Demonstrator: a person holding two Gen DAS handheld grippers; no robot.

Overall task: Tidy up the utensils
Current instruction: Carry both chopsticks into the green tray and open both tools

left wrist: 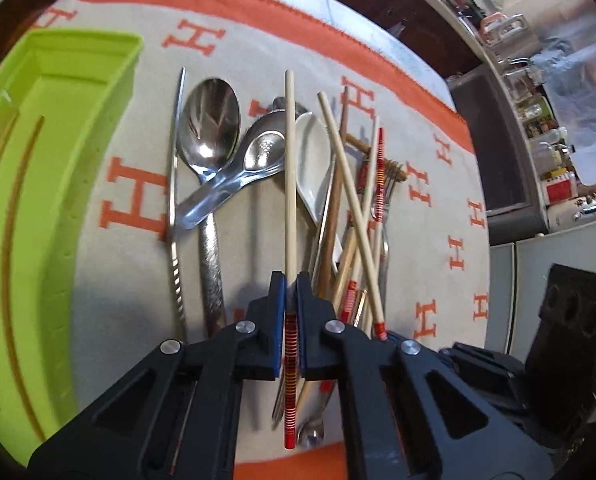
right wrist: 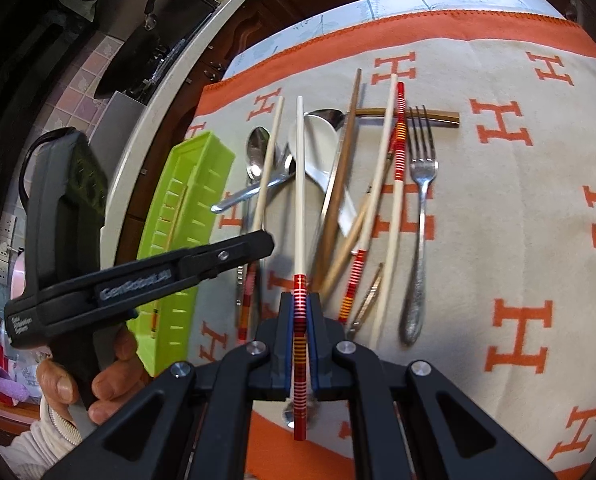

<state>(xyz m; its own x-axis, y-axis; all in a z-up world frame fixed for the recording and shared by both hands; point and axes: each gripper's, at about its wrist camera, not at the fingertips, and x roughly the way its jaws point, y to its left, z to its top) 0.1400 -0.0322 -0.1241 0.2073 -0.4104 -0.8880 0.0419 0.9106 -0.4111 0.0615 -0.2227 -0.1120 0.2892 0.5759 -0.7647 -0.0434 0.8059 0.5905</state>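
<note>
Oddly, both grippers' jaws clamp 1 chopstick each, left gripper (left wrist: 292, 280) and right gripper (right wrist: 299, 300), striped ends cut off below.

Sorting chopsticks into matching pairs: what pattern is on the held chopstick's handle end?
Red with thin white and yellow-orange bands on the chopstick; clearest in the right wrist view.

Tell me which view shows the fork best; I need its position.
The right wrist view: the fork lies whole and uncovered on the cloth, right of the pile. The left wrist view shows only parts of it under the chopsticks.
</note>
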